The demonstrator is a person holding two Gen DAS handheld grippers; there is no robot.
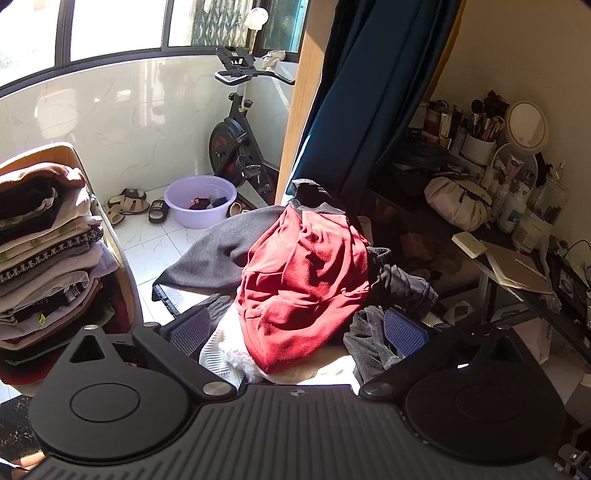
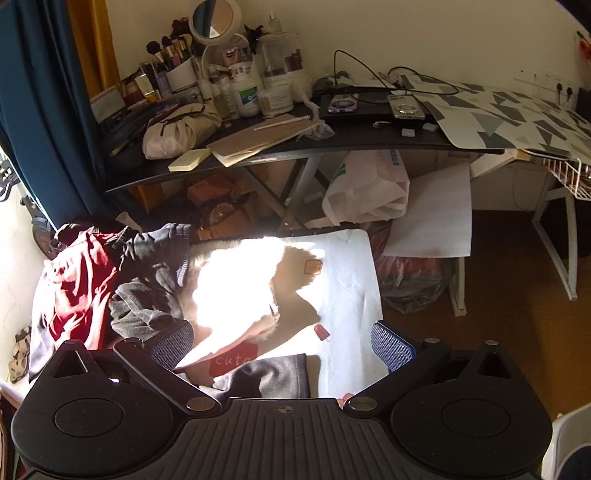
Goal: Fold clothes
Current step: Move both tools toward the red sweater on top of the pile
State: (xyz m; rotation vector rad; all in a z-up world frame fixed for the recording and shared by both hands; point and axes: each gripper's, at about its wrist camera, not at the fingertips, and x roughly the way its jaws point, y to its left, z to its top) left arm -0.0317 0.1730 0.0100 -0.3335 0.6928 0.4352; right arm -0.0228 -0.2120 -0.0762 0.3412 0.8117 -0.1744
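Left gripper (image 1: 297, 330) jaws spread before red garment (image 1: 306, 280), right gripper (image 2: 282, 343) jaws spread over white cloth (image 2: 343, 280)

left wrist: faces window, close | right wrist: faces desk (image 2: 332, 136) | shared: red garment (image 1: 306, 280) (both views)

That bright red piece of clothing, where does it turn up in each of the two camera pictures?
Left wrist view: the red garment lies in the centre, heaped on the pile just ahead of the open gripper.
Right wrist view: the red garment is at the left edge, beside the sunlit white cloth.
Shared landmark: the round mirror on the cluttered desk.
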